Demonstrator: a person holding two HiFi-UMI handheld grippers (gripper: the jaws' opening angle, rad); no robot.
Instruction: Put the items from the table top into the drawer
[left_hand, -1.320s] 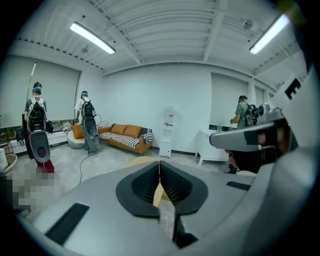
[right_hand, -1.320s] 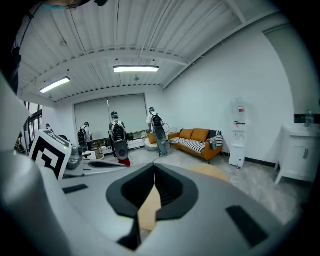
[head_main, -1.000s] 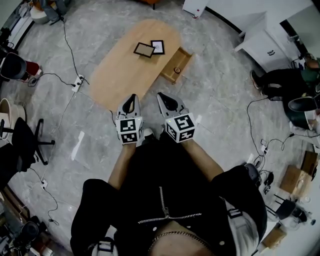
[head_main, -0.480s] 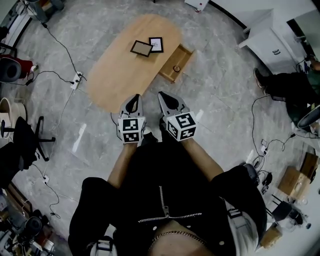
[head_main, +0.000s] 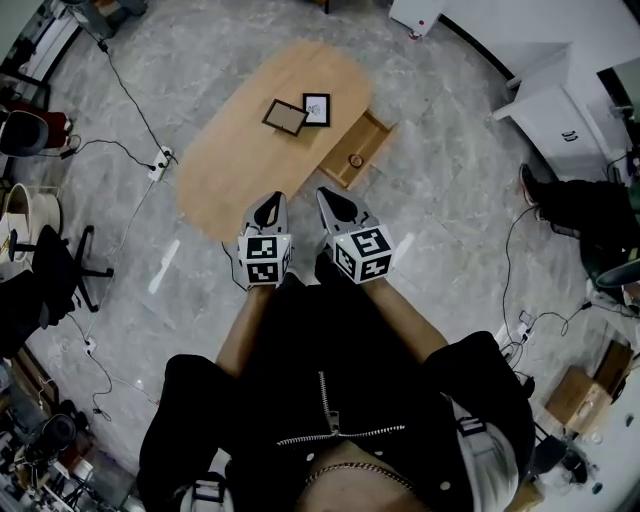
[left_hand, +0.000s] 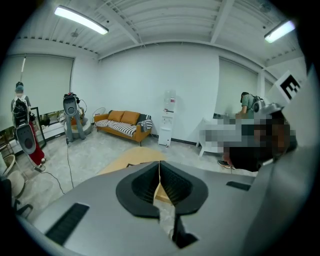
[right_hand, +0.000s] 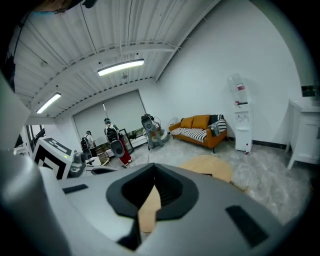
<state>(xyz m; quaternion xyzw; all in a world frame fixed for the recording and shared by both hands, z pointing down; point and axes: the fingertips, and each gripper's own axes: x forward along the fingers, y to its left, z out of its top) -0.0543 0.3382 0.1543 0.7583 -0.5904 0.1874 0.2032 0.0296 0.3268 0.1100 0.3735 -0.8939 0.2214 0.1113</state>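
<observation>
The left tongs (head_main: 271, 200) are pressed together, and nothing is in them. The right tongs (head_main: 327, 193) are closed up too and hold nothing. The person holds them out side by side in front of a black jacket (head_main: 330, 400), over the grey floor (head_main: 440, 220). Both point at the wooden tabletop (head_main: 240, 150). They are near its close end but do not touch it.

Two picture frames lie flat on the far half of the tabletop. The dark frame (head_main: 285, 116) is turned a little. The white frame (head_main: 316, 108) lies just beside it on the right, so close that I cannot tell if they touch.

The drawer (head_main: 367, 132) is pulled out from the right side of the tabletop. A small round thing (head_main: 356, 160) sits inside it, too small to tell what it is.

A white power strip (head_main: 163, 157) lies on the floor left of the tabletop, on a black cable (head_main: 135, 85). The left gripper view shows an orange couch (left_hand: 122, 122) by the far wall and a white water cooler (left_hand: 169, 117) near it.
</observation>
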